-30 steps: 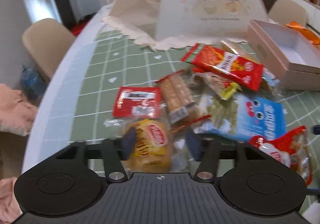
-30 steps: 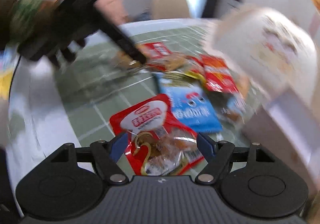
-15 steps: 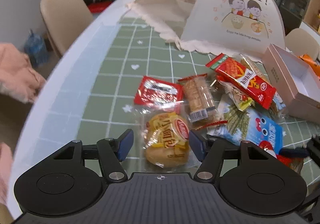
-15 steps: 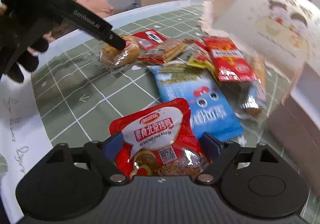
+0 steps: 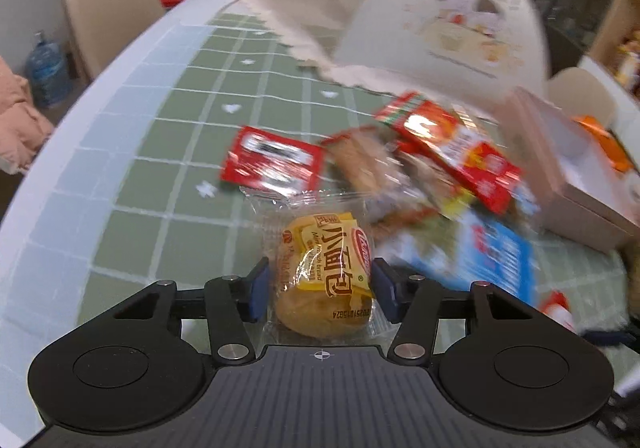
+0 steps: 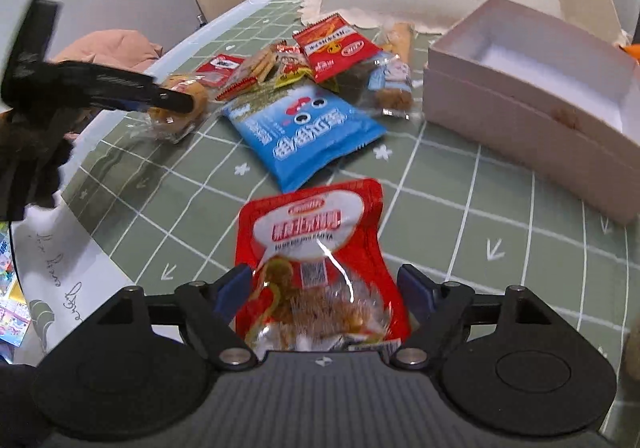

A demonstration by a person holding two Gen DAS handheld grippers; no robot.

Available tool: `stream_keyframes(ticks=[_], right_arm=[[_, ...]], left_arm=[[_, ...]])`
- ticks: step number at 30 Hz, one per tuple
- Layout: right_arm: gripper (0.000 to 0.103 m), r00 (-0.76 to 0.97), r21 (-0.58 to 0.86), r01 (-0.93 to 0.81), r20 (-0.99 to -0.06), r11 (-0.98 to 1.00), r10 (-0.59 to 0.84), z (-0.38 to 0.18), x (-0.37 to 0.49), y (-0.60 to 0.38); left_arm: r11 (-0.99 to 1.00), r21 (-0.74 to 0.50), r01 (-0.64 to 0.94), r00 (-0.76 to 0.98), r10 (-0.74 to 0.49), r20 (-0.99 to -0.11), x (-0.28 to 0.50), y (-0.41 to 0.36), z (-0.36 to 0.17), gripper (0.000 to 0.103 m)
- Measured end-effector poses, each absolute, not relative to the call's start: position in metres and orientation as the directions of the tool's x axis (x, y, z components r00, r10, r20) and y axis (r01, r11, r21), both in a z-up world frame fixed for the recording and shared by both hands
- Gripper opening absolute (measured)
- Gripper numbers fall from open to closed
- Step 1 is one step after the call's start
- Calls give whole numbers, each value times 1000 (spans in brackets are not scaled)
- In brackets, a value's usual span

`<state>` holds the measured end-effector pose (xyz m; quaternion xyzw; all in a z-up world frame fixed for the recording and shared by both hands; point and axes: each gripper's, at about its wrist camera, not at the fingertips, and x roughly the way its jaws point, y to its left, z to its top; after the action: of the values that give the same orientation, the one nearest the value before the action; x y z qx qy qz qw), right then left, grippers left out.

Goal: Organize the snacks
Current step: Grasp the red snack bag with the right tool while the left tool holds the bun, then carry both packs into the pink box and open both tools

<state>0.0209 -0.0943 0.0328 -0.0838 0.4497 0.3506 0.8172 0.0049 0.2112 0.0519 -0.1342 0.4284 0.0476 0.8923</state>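
The left gripper (image 5: 322,284) straddles the bread roll (image 5: 326,280), one blue pad on each side of its clear wrapper, and its jaws are closing. The pads sit at the wrapper's edges, just beside the roll or barely touching it; a firm pinch does not show yet. Approaching the roll across its short width looks deliberate: the bun is plump and soft, and the loose film around it would slip if only the film were caught.

The right gripper (image 6: 324,288) stands spread around the red pouch (image 6: 316,260), jaws opening slightly, with gaps showing between pads and pouch on both sides. The pouch lies flat on the green checked cloth (image 6: 500,208), nearest of all the snacks, so it looks like this hand's pick.

The roll is a golden bun in transparent film with a yellow label and a printed date code near its base. The pouch is glossy red with a white label panel on top and a clear window below showing brown shreds.

Farther off lies the blue bag (image 6: 308,132), then a heap of red packets and biscuits. The open pink box (image 6: 532,104) sits to the right, nearly empty, likely the place meant for the snacks.
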Motion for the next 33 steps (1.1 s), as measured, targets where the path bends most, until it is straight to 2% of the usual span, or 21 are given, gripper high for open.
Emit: stream_keyframes(ticks=[5, 7, 9, 10, 11, 14, 17, 23, 29, 31, 33], right_arm=[[99, 402, 65, -691, -793, 720, 458, 25, 10, -67], [101, 442, -15, -718, -781, 696, 440, 20, 5, -54], [101, 428, -1, -731, -780, 683, 457, 20, 7, -52], [100, 417, 2, -737, -785, 675, 459, 21, 9, -52], [90, 407, 6, -742, -790, 671, 458, 22, 10, -53], [76, 365, 28, -756, -812, 654, 456, 31, 11, -59], [67, 383, 31, -737, -804, 675, 455, 44, 7, -77], [65, 486, 106, -597, -741, 795, 464, 89, 18, -138], [65, 617, 147, -474, -648, 868, 447, 137, 25, -182], [65, 644, 150, -435, -637, 888, 423, 144, 28, -187], [65, 669, 145, -405, -626, 903, 400, 150, 31, -191]], left_arm=[[955, -254, -156, 612, -109, -784, -23, 185, 52, 58], [949, -279, -148, 610, -135, -781, -28, 177, 52, 58], [945, -296, -136, 613, -154, -775, -30, 169, 54, 58], [944, -303, -131, 616, -162, -771, -31, 166, 56, 58], [942, -312, -125, 620, -171, -766, -31, 163, 59, 58], [932, -349, -102, 642, -207, -738, -30, 154, 73, 58], [918, -391, -57, 671, -255, -696, -23, 141, 91, 58], [902, -421, 92, 727, -350, -591, 5, 104, 139, 58], [874, -440, 208, 822, -400, -405, 83, 75, 190, 58], [841, -494, 219, 792, -449, -413, 129, 68, 181, 58], [844, -499, 196, 750, -457, -479, 172, 54, 158, 57]])
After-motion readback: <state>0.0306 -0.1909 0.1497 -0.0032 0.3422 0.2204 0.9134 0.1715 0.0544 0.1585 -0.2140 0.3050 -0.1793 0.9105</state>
